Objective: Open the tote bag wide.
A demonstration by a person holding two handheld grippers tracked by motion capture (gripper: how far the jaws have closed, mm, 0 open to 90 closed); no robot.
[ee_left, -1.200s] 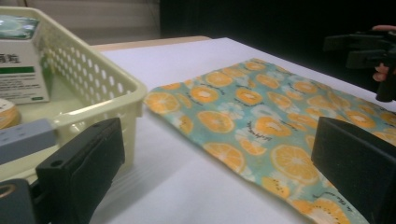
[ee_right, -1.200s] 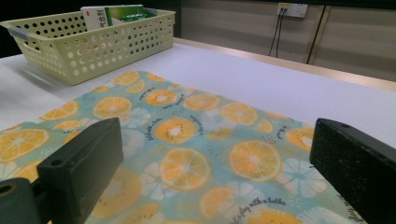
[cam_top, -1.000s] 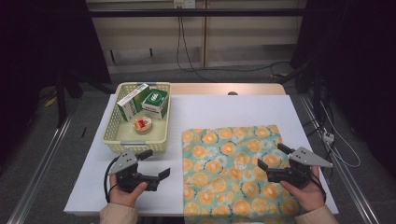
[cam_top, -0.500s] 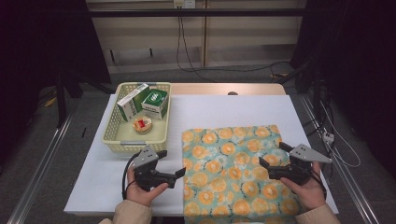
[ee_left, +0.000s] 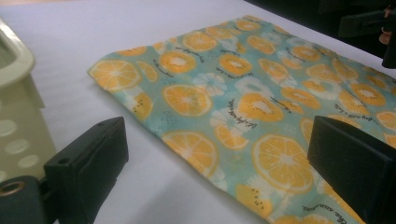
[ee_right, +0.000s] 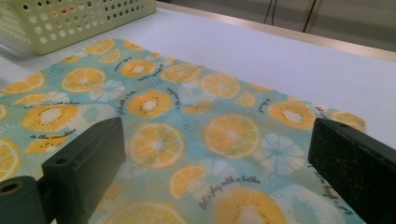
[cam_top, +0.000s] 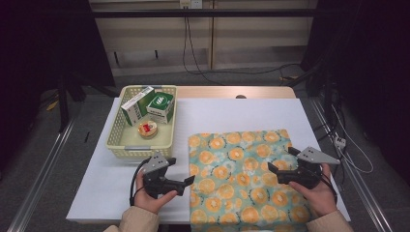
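The cloth (cam_top: 244, 176) lies flat on the table (cam_top: 241, 113) right of the basket (cam_top: 145, 145), and both grippers, left (cam_top: 189, 180) and right (cam_top: 271, 168), face its side edges with fingers open, likely placed to pinch and fold it

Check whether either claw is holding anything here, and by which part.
Nothing is held. The left claw is open at the left edge of the orange-slice-printed teal cloth; the right claw is open above its right side.
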